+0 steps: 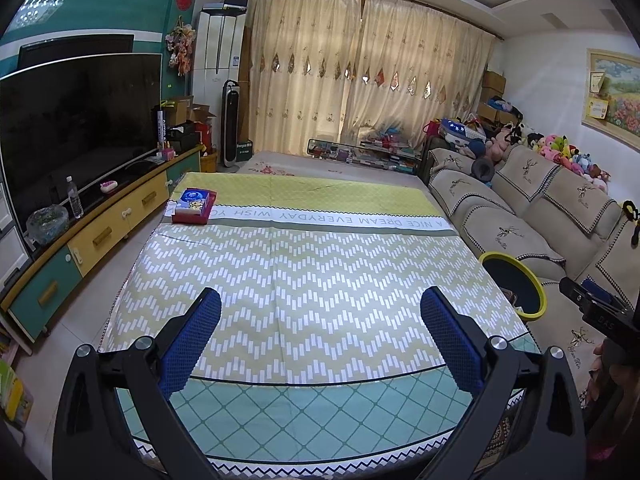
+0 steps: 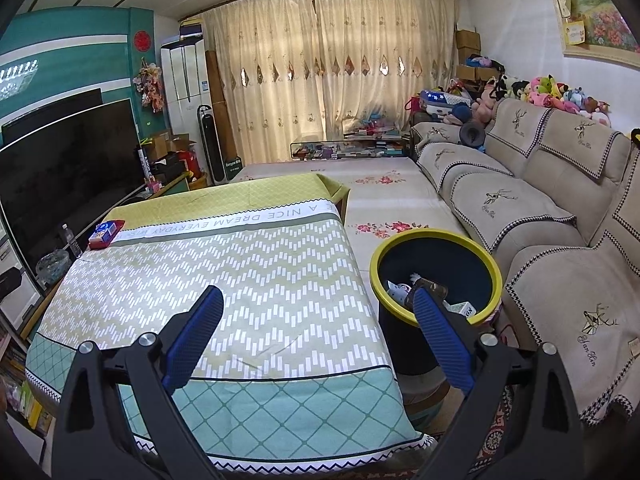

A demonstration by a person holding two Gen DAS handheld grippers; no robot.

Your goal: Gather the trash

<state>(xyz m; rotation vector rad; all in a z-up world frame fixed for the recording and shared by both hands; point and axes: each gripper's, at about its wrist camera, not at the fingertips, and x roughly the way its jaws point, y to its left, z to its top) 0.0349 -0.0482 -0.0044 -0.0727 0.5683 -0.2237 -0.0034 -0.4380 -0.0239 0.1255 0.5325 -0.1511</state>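
left view: my left gripper (image 1: 320, 312) is wide apart, holding nothing, over the worktop (image 1: 320, 272) | right view: my right gripper (image 2: 318, 314) is apart too; trash (image 2: 430, 294) sits in the bin (image 2: 436, 236), looks light and crinkly, pinch an edge

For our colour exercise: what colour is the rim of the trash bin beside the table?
Yellow, around a dark body; the trash bin shows best in the right wrist view.
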